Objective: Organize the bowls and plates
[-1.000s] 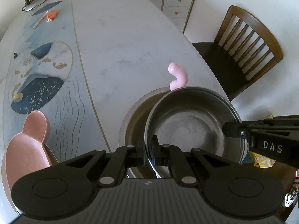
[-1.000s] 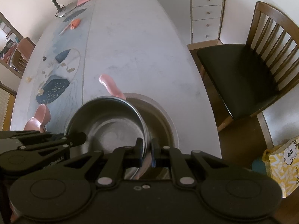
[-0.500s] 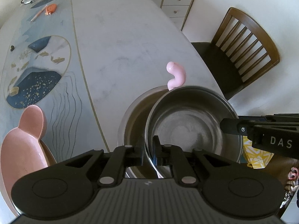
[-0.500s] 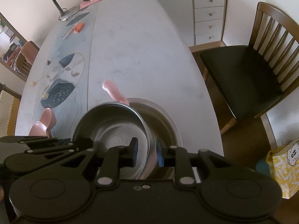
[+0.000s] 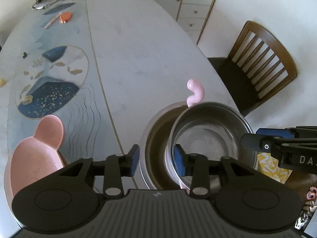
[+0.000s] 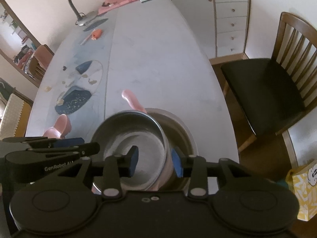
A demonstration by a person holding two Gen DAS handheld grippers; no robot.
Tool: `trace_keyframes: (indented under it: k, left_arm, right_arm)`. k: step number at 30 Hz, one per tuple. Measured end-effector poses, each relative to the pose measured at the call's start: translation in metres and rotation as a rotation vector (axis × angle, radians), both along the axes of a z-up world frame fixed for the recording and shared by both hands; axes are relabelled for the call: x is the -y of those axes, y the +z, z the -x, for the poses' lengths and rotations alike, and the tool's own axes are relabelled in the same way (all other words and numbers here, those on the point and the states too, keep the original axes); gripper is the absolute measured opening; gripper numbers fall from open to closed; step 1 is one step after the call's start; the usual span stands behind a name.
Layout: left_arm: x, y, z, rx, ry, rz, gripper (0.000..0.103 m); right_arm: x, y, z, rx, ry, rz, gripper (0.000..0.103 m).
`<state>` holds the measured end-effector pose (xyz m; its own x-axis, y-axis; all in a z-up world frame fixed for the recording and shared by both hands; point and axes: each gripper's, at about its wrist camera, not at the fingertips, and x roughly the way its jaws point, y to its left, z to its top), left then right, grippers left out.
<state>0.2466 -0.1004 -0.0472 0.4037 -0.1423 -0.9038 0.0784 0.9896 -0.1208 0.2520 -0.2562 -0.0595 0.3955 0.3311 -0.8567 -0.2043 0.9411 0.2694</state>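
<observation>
While both grippers' jaws are opening around the inner bowl's [image 5: 208, 138] rim at lower centre, neither pinching it, they should lift straight clear without nudging it.

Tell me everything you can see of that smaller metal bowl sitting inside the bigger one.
The smaller steel bowl is round, dull grey and empty, with a thin bright rim. It sits tilted inside a wider steel bowl, off to one side, near the table's edge. Something pink shows beneath it. Both grippers' jaws straddle its rim and are opening, pads off the metal.
</observation>
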Motion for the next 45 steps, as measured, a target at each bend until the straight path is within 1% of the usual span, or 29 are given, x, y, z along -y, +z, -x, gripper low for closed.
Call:
trace_keyframes:
  k: [2, 6, 8, 10, 11, 12, 16, 18, 21, 23, 26, 30, 34, 36, 39, 42, 44, 45]
  left_arm:
    - [-0.002, 0.004, 0.003, 0.023, 0.002, -0.005, 0.05]
    - [-0.007, 0.013, 0.01, 0.061, 0.003, -0.003, 0.052]
    - [-0.009, 0.016, 0.013, 0.076, 0.004, -0.002, 0.052]
    - [-0.013, 0.019, 0.018, 0.091, 0.007, 0.004, 0.056]
    - [-0.014, 0.02, 0.019, 0.098, 0.009, 0.006, 0.06]
    - [-0.016, 0.021, 0.021, 0.106, 0.011, 0.008, 0.063]
    - [-0.023, 0.024, 0.029, 0.133, 0.018, 0.019, 0.066]
    - [-0.027, 0.025, 0.033, 0.143, 0.025, 0.029, 0.07]
    - [-0.032, 0.027, 0.04, 0.17, 0.03, 0.049, 0.072]
    - [-0.035, 0.028, 0.043, 0.18, 0.028, 0.052, 0.072]
    - [-0.042, 0.024, 0.047, 0.18, 0.044, 0.062, 0.073]
    - [-0.054, 0.013, 0.052, 0.161, 0.079, 0.081, 0.073]
    - [-0.064, -0.002, 0.056, 0.136, 0.103, 0.093, 0.073]
    - [-0.067, -0.012, 0.057, 0.114, 0.113, 0.111, 0.073]
    - [-0.066, -0.026, 0.057, 0.092, 0.111, 0.124, 0.073]
    - [-0.063, -0.038, 0.057, 0.08, 0.099, 0.135, 0.072]
    - [-0.06, -0.045, 0.055, 0.066, 0.098, 0.138, 0.072]
    - [-0.059, -0.048, 0.054, 0.062, 0.102, 0.139, 0.072]
  right_arm:
    - [0.0, 0.004, 0.003, 0.017, 0.008, -0.008, 0.045]
    - [0.002, 0.012, 0.009, 0.051, 0.018, -0.015, 0.052]
    - [0.004, 0.015, 0.012, 0.066, 0.016, -0.018, 0.058]
    - [0.006, 0.019, 0.016, 0.088, 0.018, -0.017, 0.062]
    - [0.007, 0.021, 0.018, 0.098, 0.019, -0.017, 0.065]
    - [0.008, 0.022, 0.019, 0.106, 0.022, -0.02, 0.065]
    - [0.012, 0.027, 0.027, 0.135, 0.026, -0.021, 0.077]
    - [0.017, 0.028, 0.03, 0.146, 0.021, -0.02, 0.081]
    - [0.023, 0.029, 0.034, 0.165, 0.01, -0.019, 0.088]
    - [0.027, 0.029, 0.036, 0.184, 0.008, -0.014, 0.096]
    - [0.032, 0.03, 0.04, 0.216, 0.009, 0.002, 0.1]
    - [0.038, 0.025, 0.039, 0.23, 0.016, 0.021, 0.1]
    - [0.045, 0.01, 0.029, 0.209, 0.023, 0.04, 0.1]
    - [0.048, 0.001, 0.021, 0.191, 0.019, 0.046, 0.099]
    - [0.055, -0.015, 0.008, 0.154, 0.016, 0.046, 0.095]
    - [0.058, -0.03, -0.003, 0.104, 0.032, 0.032, 0.088]
    - [0.057, -0.038, -0.008, 0.076, 0.054, 0.019, 0.082]
    - [0.056, -0.042, -0.01, 0.065, 0.059, 0.016, 0.08]
